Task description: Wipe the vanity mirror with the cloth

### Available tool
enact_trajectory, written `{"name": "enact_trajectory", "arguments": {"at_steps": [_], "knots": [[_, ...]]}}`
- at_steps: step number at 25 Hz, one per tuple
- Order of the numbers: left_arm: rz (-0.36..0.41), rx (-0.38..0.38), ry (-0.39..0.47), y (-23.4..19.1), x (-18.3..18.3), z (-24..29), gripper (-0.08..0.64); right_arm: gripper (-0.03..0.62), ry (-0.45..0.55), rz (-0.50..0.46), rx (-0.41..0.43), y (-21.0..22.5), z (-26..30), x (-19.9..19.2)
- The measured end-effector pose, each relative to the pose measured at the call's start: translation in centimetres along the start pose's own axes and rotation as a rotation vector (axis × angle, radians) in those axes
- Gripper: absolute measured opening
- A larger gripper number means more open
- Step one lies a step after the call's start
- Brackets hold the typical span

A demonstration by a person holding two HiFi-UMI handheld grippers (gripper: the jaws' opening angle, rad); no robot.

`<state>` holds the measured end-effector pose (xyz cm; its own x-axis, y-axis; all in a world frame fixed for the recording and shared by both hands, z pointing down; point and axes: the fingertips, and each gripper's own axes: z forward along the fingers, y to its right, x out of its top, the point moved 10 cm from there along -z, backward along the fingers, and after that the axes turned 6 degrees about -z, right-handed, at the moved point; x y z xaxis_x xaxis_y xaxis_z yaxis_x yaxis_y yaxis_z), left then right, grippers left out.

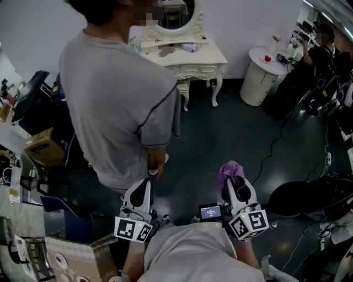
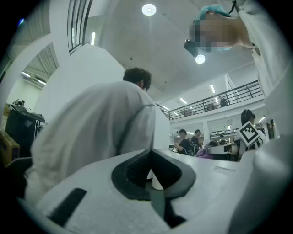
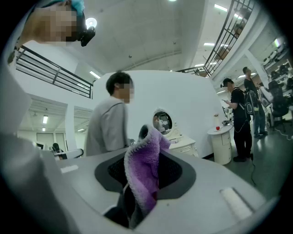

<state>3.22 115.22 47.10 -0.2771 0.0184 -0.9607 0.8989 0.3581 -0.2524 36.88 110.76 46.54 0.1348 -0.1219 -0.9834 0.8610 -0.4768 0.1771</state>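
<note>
The cloth [image 3: 145,169] is a purple, fluffy rag pinched in the right gripper [image 1: 234,183]. The jaws are closed on a fold of it, and a loose tuft stands up past the tips. It looks light, soft and limp, so it should flop rather than push. For wiping, a thick wad ought to sit ahead of the tips so that only cloth, never jaw, meets the glass. The present hold near the middle seems sound, though the free end may droop.

The left gripper [image 1: 142,193] is beside the right one, held low in front of the wearer. Its jaws are drawn together with nothing held between them.

Just beyond the left gripper stands a person [image 1: 116,99] in a grey shirt, back turned, between the grippers and the left part of the vanity [image 1: 190,58]. The vanity is well apart from both grippers, against the far wall, with a few small items on its top.

The oval mirror [image 1: 174,14] stands upright at the back of the vanity. It is probably fragile, and may swivel in its frame, so light pressure would suit. A round white side table [image 1: 262,77] stands right of the vanity.
</note>
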Motion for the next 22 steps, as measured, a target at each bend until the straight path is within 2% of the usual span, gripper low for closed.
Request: {"name": "enact_trajectory", "arguments": {"at_steps": [4,9,16,22], "knots": [[0.003,0.014,-0.021,-0.6,-0.1,-0.8,0.003,0.133,-0.004,-0.013,0.032,-1.4,0.3,-0.1],[-0.004,0.001,-0.038,-0.9,-0.2,-0.3,0.003,0.133,0.002,-0.009,0.032,-1.7,0.9,0.2],[0.01,-0.033,-0.057,0.6,-0.8,1.9,0.003,0.133,-0.008,-0.002,0.021,0.4,1.0,0.1],[-0.004,-0.012,-0.06,2.1,-2.3,3.5,0.003,0.135,-0.012,0.004,0.036,3.3,0.9,-0.3]]}}
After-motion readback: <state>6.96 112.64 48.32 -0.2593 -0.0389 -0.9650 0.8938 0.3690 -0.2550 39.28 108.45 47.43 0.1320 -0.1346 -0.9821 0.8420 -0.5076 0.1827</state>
